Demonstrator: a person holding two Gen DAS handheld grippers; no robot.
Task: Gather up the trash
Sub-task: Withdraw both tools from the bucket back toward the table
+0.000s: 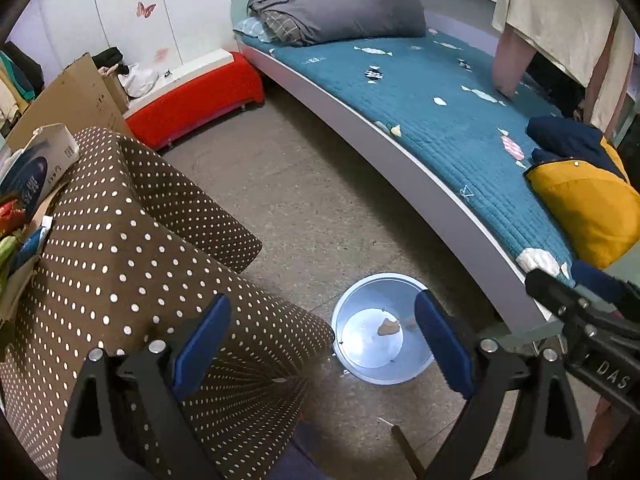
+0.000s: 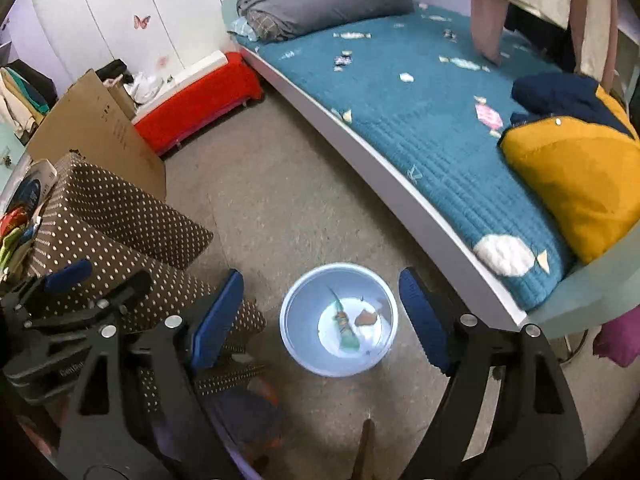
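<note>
The right hand-held gripper (image 2: pixel 320 316) stands with its blue pads wide apart and nothing between them, pointing steeply down at the floor. Framed in the gap, directly below and slightly ahead, is a pale blue basin (image 2: pixel 296 344) on the floor. Inside it lie a green wrapper (image 2: pixel 346 330), its long axis running near to far, and just right of it a small tan scrap (image 2: pixel 366 317), so both pieces are already in the container.

The left hand-held gripper (image 1: pixel 322 334) is equally wide and empty. From its view the basin (image 1: pixel 348 364) sits toward its right finger, and the tan scrap (image 1: pixel 389 327) shows on the basin's bottom; the green wrapper cannot be made out there. A brown polka-dot cloth (image 1: pixel 132 240) covers the bulk on the near left.

More candidate trash appears to lie on the teal bed (image 2: pixel 400 128) to the far right: small wrappers, among them a pink one (image 2: pixel 489 116) near a yellow cushion (image 2: pixel 576 184). The right gripper looks nearer to that side, so reaching for it probably falls to the right hand.
</note>
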